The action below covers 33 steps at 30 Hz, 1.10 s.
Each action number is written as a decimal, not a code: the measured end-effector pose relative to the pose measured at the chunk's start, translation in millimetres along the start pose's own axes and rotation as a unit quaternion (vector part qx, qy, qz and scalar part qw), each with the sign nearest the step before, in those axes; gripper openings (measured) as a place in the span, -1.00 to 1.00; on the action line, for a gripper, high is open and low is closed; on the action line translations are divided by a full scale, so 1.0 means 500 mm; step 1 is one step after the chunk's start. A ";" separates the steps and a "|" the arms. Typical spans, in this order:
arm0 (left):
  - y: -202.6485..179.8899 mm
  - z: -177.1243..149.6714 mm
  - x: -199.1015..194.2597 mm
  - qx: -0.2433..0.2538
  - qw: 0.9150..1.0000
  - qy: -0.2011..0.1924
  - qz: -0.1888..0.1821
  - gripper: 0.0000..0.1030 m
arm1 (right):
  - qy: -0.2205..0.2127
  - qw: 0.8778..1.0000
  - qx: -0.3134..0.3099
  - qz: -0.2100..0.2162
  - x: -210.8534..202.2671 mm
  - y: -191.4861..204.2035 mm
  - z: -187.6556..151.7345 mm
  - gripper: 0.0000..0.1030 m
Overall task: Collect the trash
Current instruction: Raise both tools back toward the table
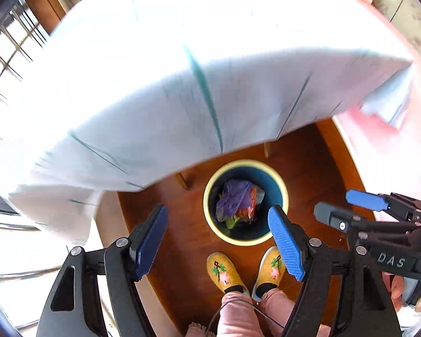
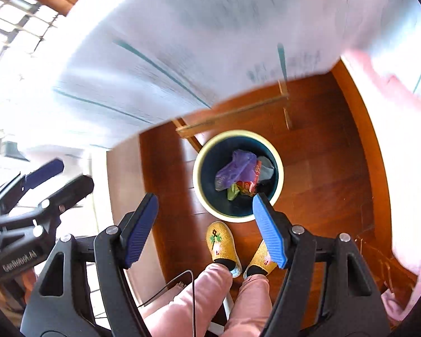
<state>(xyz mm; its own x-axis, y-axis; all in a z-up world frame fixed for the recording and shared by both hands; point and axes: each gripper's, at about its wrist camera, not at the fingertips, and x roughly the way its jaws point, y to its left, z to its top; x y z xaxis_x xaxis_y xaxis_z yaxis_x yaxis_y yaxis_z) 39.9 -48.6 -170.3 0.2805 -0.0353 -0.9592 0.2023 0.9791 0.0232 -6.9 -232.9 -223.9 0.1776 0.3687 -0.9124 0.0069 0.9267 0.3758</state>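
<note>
At the far left a bright barred window (image 1: 5, 64) stood washed out, and a pale tablecloth (image 1: 160, 106) with thin teal lines hung blurred over the table edge, filling the far half of both views. Nearer, the left gripper (image 1: 219, 241) was spread wide and held nothing. Below and between both grippers, on the dark red-brown wooden floor (image 1: 303, 168), stood the bin (image 1: 207, 196), a round tub with a cream rim and a dark blue inside, set just under the cloth's hem. The trash (image 1: 235, 202) lay in its bottom: a crumpled purple plastic bag on top, a red and orange wrapper beside it, a scrap of green and something grey at the right. These looked light, soft and crinkly, likely slippery film that would slide from a shallow pinch; a bunched fold of the purple bag seemed the best place to grip. Just near of the bin were the person's yellow slippers (image 1: 224, 272) and pink trouser legs (image 2: 210, 295). To the right, the right gripper (image 2: 205, 227) also stood fully parted and empty. The polished floor looked hard and level. A pink fabric (image 2: 401, 118) rose at the far right. No loose trash showed on the visible floor or cloth.
</note>
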 end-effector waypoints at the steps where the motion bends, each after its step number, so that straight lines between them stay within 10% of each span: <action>1: 0.000 0.006 -0.032 0.003 1.000 -0.011 0.003 0.45 | -0.004 1.000 -0.006 0.003 -0.027 0.011 0.003 0.31; 20: 0.065 0.132 -0.505 -0.003 0.982 -0.157 0.102 0.45 | -0.160 0.976 -0.138 0.050 -0.432 0.166 0.109 0.31; 33: 0.199 0.250 -0.592 -0.011 0.975 -0.173 0.139 0.45 | -0.213 0.944 -0.251 0.030 -0.461 0.322 0.270 0.31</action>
<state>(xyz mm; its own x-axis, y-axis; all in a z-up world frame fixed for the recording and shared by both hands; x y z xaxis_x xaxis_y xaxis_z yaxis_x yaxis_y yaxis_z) 94.6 34.2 151.1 0.6229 0.1701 -0.7635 0.0547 0.9642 0.2594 86.1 -178.3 68.9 0.5428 0.4573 -0.7044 -0.4631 0.8627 0.2031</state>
